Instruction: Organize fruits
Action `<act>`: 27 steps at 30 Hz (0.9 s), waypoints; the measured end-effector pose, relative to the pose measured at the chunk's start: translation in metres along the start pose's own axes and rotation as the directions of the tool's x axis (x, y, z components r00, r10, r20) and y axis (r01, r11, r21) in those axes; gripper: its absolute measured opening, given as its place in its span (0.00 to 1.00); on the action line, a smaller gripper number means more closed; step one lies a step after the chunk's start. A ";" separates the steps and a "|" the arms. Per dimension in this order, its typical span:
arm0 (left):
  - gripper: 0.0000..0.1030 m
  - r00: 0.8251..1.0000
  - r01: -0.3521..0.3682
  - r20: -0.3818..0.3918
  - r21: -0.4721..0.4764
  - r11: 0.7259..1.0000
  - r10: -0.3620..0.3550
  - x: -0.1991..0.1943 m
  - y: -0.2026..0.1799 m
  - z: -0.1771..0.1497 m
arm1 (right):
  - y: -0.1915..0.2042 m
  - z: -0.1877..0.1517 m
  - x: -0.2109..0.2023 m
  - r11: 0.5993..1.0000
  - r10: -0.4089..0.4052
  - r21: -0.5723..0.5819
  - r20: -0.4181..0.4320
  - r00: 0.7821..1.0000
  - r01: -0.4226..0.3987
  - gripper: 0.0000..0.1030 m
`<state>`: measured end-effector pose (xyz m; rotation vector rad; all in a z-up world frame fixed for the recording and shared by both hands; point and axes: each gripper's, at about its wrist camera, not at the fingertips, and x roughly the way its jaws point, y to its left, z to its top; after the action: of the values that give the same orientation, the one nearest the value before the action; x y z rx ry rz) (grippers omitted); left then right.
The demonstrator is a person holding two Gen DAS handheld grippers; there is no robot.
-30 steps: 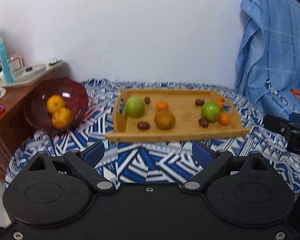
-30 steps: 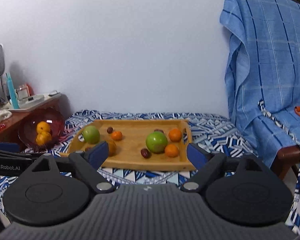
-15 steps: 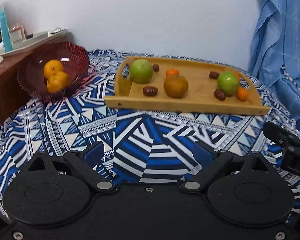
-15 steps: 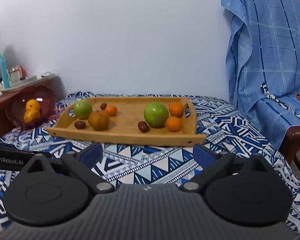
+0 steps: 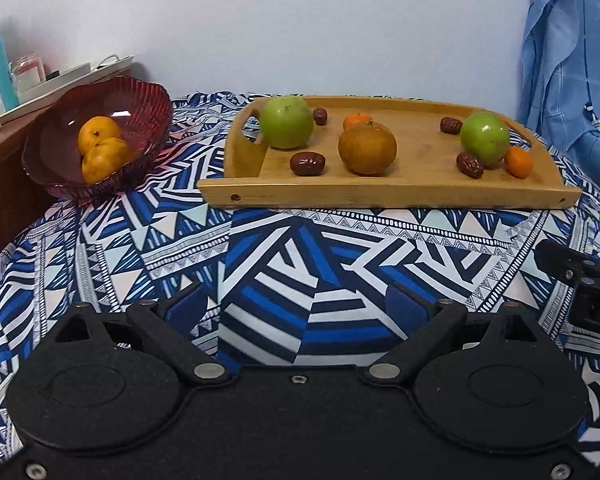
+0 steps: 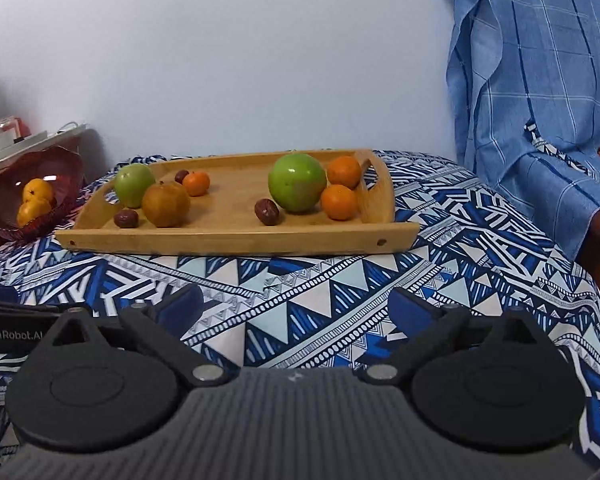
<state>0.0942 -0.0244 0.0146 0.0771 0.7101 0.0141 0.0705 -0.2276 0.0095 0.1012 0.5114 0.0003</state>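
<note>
A wooden tray (image 5: 388,194) (image 6: 236,240) lies on the patterned cloth. On it are two green apples (image 5: 286,122) (image 6: 297,182), a brownish orange (image 5: 367,147) (image 6: 165,204), small tangerines (image 6: 339,201) and several dark dates (image 5: 307,163). A red glass bowl (image 5: 140,100) (image 6: 66,168) at the left holds two oranges (image 5: 100,148). My left gripper (image 5: 298,304) is open over the cloth, well short of the tray. My right gripper (image 6: 296,304) is also open and empty, in front of the tray.
A blue checked cloth (image 6: 540,80) hangs over a chair at the right. A wooden side table (image 5: 4,168) with a white tray and a teal bottle (image 5: 2,68) stands left of the bowl. The wall is close behind.
Both grippers have sunk toward the cloth and come closer to the tray, which now looks larger. The right jaws have spread a little wider.
</note>
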 end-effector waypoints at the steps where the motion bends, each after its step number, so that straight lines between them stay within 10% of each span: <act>1: 0.93 1.000 0.000 0.001 0.004 1.000 0.000 0.002 -0.001 0.000 | 0.000 0.000 0.004 1.000 -0.002 0.002 -0.011 1.000 0.002 1.00; 27: 1.00 0.998 0.067 -0.011 -0.039 0.997 -0.068 0.027 0.004 -0.001 | 0.009 -0.004 0.028 0.998 -0.038 -0.047 -0.130 0.991 0.032 1.00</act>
<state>0.1140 -0.0195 -0.0031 0.0158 0.7242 -0.0366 0.0927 -0.2177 -0.0067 0.0489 0.6444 -0.0161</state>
